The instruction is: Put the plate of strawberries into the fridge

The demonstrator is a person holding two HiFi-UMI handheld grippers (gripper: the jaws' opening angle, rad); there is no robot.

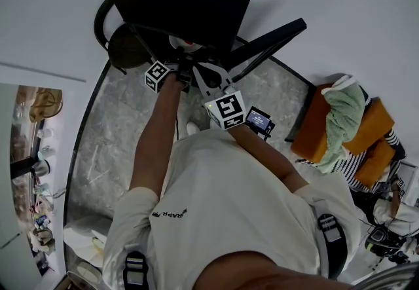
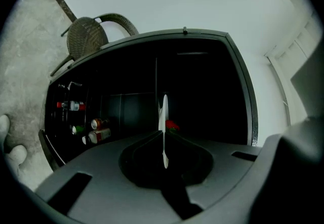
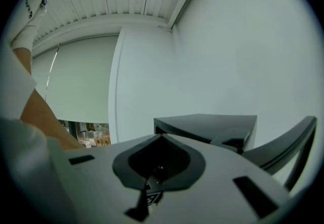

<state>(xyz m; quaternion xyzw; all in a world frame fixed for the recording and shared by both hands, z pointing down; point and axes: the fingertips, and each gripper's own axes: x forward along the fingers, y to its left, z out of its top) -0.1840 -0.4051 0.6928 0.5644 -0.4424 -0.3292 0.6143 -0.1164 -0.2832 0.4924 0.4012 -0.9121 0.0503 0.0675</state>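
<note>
A white plate (image 2: 163,117) shows edge-on between the closed jaws of my left gripper (image 2: 163,136), with a red strawberry (image 2: 172,125) on it. The plate sits at the dark open mouth of the black fridge (image 2: 202,86). From the head view, the plate (image 1: 184,42) pokes out under the fridge top (image 1: 190,0), with the left gripper (image 1: 178,67) at its near edge. My right gripper (image 3: 161,138) is shut on nothing and points up past the fridge top (image 3: 207,126). It hangs just right of the left one (image 1: 203,78).
The fridge door (image 1: 268,43) stands open to the right; its shelf holds bottles and cans (image 2: 91,129). A wicker chair (image 1: 121,36) stands left of the fridge. An orange seat with a green cloth (image 1: 344,115) and a seated person (image 1: 373,174) are at the right.
</note>
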